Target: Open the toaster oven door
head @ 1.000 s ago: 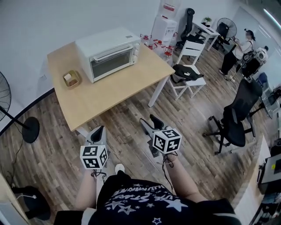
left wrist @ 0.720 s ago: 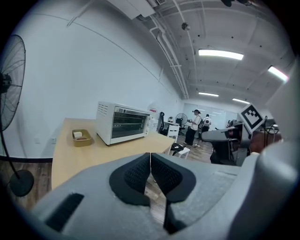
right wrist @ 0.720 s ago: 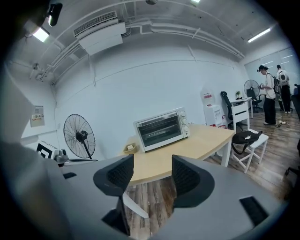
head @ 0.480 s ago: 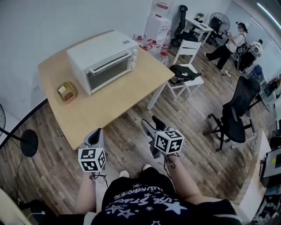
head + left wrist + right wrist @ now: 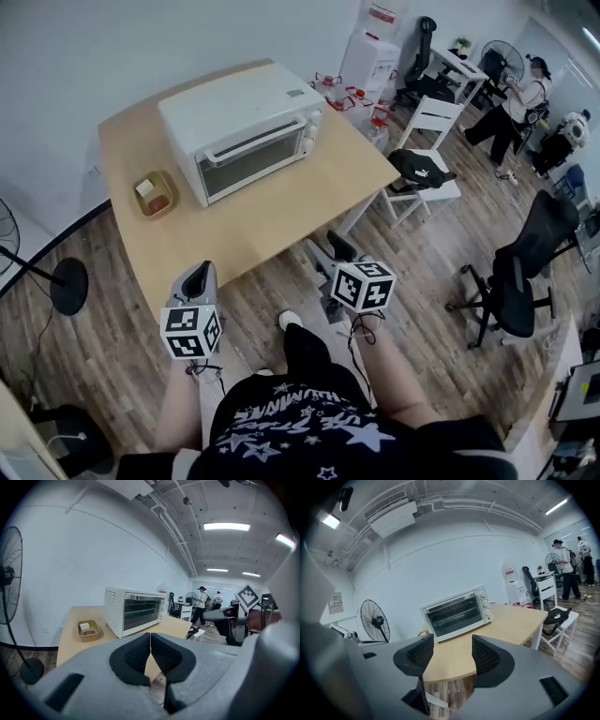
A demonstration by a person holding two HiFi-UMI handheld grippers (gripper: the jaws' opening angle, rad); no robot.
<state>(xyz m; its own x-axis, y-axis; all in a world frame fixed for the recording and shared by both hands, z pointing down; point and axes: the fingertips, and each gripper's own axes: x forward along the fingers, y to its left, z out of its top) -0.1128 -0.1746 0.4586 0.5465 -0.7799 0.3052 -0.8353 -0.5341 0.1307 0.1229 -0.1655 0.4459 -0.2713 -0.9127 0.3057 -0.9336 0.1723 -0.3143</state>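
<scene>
A white toaster oven point(image 5: 248, 131) stands on the wooden table point(image 5: 281, 216), its glass door shut and the handle point(image 5: 253, 142) along the door's top edge. It also shows straight ahead in the left gripper view point(image 5: 136, 611) and the right gripper view point(image 5: 457, 613). My left gripper point(image 5: 199, 278) hovers at the table's near edge, its pads point(image 5: 140, 651) pressed together on nothing. My right gripper point(image 5: 328, 251) is held off the table's near corner; its jaws have just been opening and stand wide apart, with nothing between them point(image 5: 452, 656). Both are well short of the oven.
A small tan tray point(image 5: 154, 194) with two small items sits left of the oven. A white chair point(image 5: 427, 173) with a black bag stands right of the table, a black office chair point(image 5: 520, 272) farther right. A fan base point(image 5: 68, 284) is on the floor left. People stand far back right.
The person has stepped towards the table, so both grippers are nearer to it. The left gripper's tip now reaches the table's near edge. The oven door is still shut.
</scene>
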